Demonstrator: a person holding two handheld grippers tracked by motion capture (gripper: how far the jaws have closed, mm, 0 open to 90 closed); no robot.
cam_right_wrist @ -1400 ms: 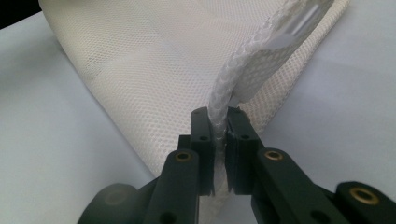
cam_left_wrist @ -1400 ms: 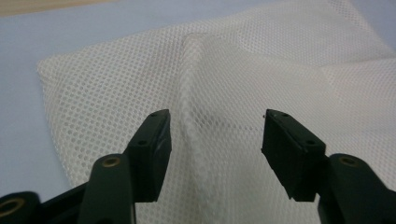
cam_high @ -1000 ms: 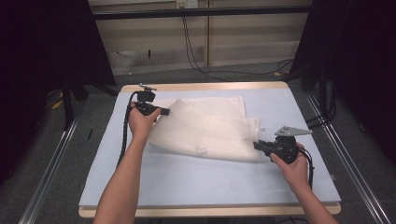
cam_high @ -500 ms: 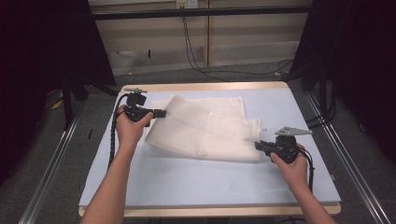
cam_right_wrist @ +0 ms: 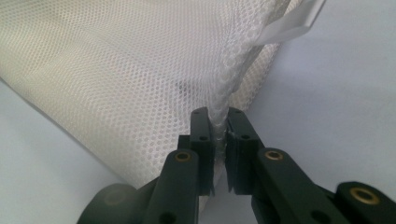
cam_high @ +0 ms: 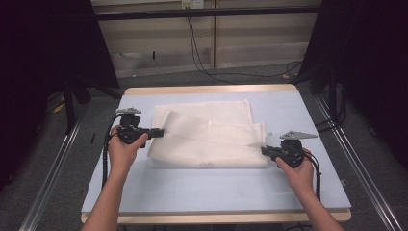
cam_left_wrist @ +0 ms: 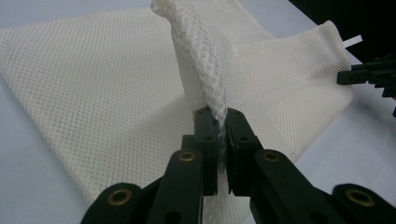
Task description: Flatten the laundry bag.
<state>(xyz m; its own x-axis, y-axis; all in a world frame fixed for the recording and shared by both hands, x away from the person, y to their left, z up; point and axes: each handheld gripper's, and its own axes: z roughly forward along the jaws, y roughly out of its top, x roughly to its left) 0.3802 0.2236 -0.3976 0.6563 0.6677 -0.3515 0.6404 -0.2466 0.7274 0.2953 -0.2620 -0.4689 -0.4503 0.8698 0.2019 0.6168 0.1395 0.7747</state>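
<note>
1. On the pale blue table [cam_high: 211, 187] lies a white mesh bag [cam_high: 207, 137], spread between both hands.
2. The left gripper [cam_high: 161, 131] pinches the bag's left edge.
3. The right gripper [cam_high: 263, 150] clamps the right edge beside a white tag [cam_right_wrist: 294, 18].

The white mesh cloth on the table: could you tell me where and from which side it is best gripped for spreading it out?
Grip the mesh cloth at its thin side edges, coming in level from left and right. It lies limp and flat, so only bunched edge fabric fits between jaws. The left gripper and the right gripper are each shut on such an edge.
</note>
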